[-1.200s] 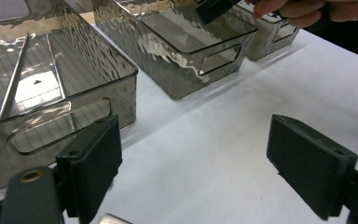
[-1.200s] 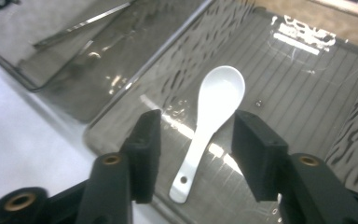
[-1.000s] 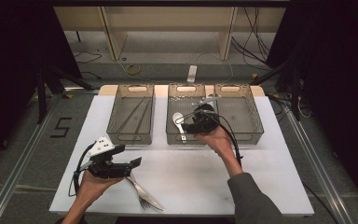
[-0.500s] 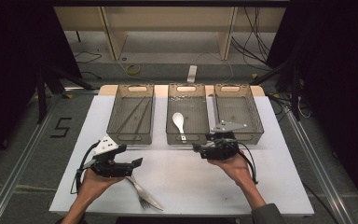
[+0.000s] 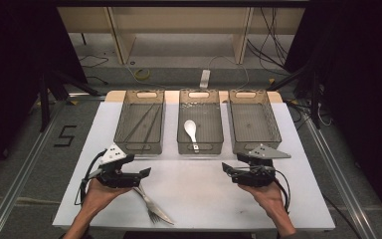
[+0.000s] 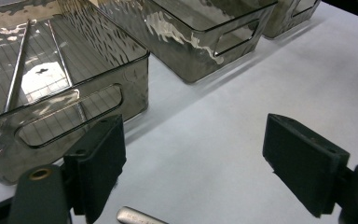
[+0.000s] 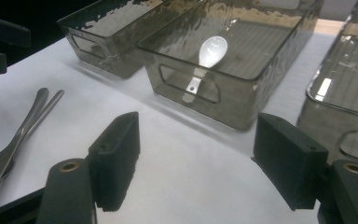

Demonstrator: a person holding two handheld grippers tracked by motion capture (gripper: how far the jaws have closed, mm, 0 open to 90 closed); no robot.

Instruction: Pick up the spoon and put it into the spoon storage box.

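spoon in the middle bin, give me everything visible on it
The spoon is white and glossy, looks ceramic or plastic, with a rounded bowl and a short handle ending in a small metallic-looking tip. It lies flat, bowl facing up, on the ribbed floor of the middle bin, a smoky translucent tray. Its bowl points to the far end and its handle toward the near wall's cut-out grip. Nothing but the bin floor touches it.

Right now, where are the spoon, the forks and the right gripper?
spoon [image 5: 190, 129]: high view, on its white bowl.
forks [image 5: 151, 205]: high view, mid-handle, on the table.
right gripper [image 7: 196, 163]: right gripper view, midway between its open jaws.
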